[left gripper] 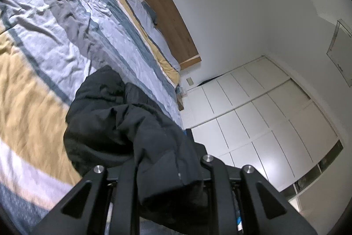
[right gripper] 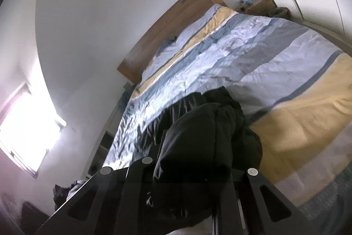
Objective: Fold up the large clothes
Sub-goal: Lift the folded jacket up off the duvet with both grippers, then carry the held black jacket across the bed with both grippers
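Observation:
A large black garment (left gripper: 114, 116) hangs in the air over a bed with a striped duvet (left gripper: 44, 41). My left gripper (left gripper: 169, 173) is shut on one edge of the black garment, whose cloth drapes between and over the fingers. In the right wrist view the same black garment (right gripper: 211, 131) bunches up in front of the camera, and my right gripper (right gripper: 189, 173) is shut on another part of it. The fingertips of both grippers are hidden under the cloth. The far end of the garment trails down toward the striped duvet (right gripper: 253, 54).
A wooden headboard (left gripper: 162, 8) stands against a white wall, with pillows (left gripper: 143, 10) before it. White wardrobe doors (left gripper: 264, 116) fill the right side. A wooden bedside table (right gripper: 261, 4) holds small items. A bright window (right gripper: 24, 131) is at the left.

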